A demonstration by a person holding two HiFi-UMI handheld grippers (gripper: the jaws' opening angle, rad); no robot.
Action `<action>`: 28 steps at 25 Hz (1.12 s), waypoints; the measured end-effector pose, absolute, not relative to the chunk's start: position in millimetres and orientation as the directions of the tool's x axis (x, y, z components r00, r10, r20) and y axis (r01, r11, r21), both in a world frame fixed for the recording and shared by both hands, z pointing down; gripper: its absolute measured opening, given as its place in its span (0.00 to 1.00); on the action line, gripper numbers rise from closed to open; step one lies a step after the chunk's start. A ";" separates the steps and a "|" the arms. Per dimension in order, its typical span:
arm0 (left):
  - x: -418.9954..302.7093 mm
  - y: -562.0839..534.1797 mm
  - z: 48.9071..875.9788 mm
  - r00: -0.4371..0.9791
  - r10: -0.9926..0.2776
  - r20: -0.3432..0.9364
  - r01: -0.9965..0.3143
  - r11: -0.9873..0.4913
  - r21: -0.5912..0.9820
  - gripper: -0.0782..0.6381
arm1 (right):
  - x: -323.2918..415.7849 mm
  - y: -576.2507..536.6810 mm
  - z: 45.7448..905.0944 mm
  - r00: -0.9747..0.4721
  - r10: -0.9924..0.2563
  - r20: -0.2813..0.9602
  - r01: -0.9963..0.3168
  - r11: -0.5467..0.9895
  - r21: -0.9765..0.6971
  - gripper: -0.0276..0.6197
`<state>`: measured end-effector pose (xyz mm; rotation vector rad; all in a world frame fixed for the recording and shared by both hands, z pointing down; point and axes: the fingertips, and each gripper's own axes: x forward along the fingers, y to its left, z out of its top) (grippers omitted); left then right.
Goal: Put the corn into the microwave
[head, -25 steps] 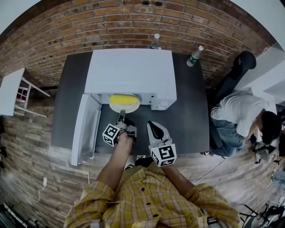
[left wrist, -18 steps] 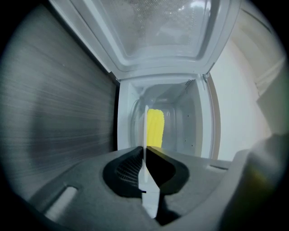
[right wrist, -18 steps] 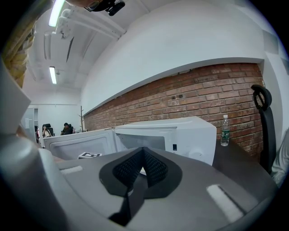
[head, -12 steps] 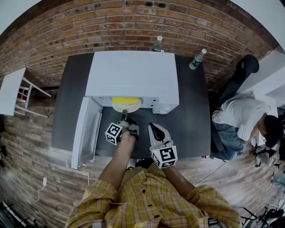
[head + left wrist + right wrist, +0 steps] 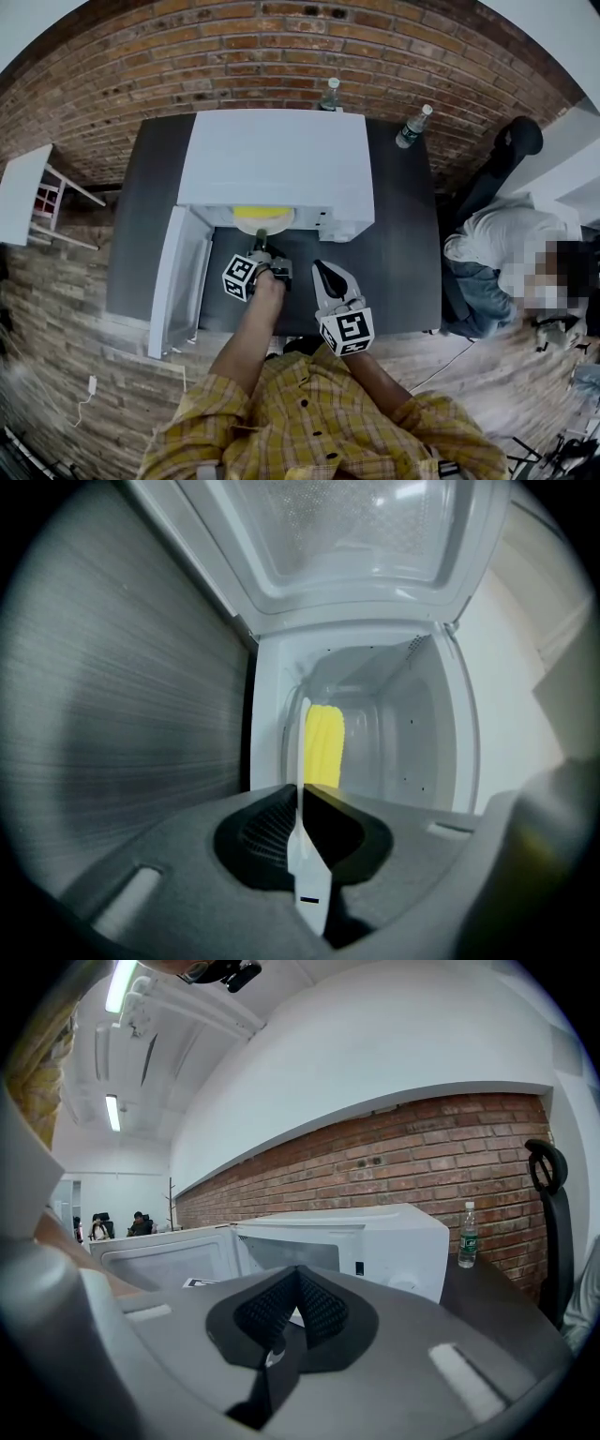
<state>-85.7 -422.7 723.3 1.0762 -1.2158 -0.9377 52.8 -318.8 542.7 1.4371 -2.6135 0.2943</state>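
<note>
A yellow corn cob (image 5: 260,214) lies on a white plate (image 5: 262,225) in the mouth of the white microwave (image 5: 277,159), whose door (image 5: 180,272) hangs open to the left. My left gripper (image 5: 260,251) is shut on the plate's near rim. In the left gripper view the plate (image 5: 306,860) shows edge-on between the pads, and the corn (image 5: 324,745) lies beyond it inside the microwave cavity (image 5: 403,733). My right gripper (image 5: 323,274) hovers over the dark table (image 5: 394,262) to the right, shut with nothing in it; the right gripper view shows its pads (image 5: 281,1307) together.
Two water bottles (image 5: 329,92) (image 5: 412,122) stand behind the microwave. A person (image 5: 497,253) sits at the table's right end beside a black chair (image 5: 511,141). A small white table (image 5: 23,192) stands at the far left.
The left gripper has pushed the plate with the corn further into the microwave, so less of the corn shows. The right gripper has stayed in place.
</note>
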 end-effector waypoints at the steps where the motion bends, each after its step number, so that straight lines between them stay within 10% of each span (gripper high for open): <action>1: -85.2 -424.1 723.8 0.129 -0.960 0.248 -0.010 0.249 0.968 0.14 | 54.1 -319.1 542.3 -0.530 -0.820 0.219 -0.848 0.522 -0.096 0.05; 24: -84.9 -447.3 730.8 0.134 -0.943 0.305 -0.012 0.306 0.952 0.14 | 65.7 -325.2 544.9 -0.505 -0.833 0.227 -0.863 0.498 -0.090 0.05; 28: -81.3 -438.6 745.3 0.156 -0.907 0.391 0.006 0.397 0.918 0.36 | 64.2 -325.6 544.7 -0.505 -0.833 0.225 -0.862 0.498 -0.091 0.05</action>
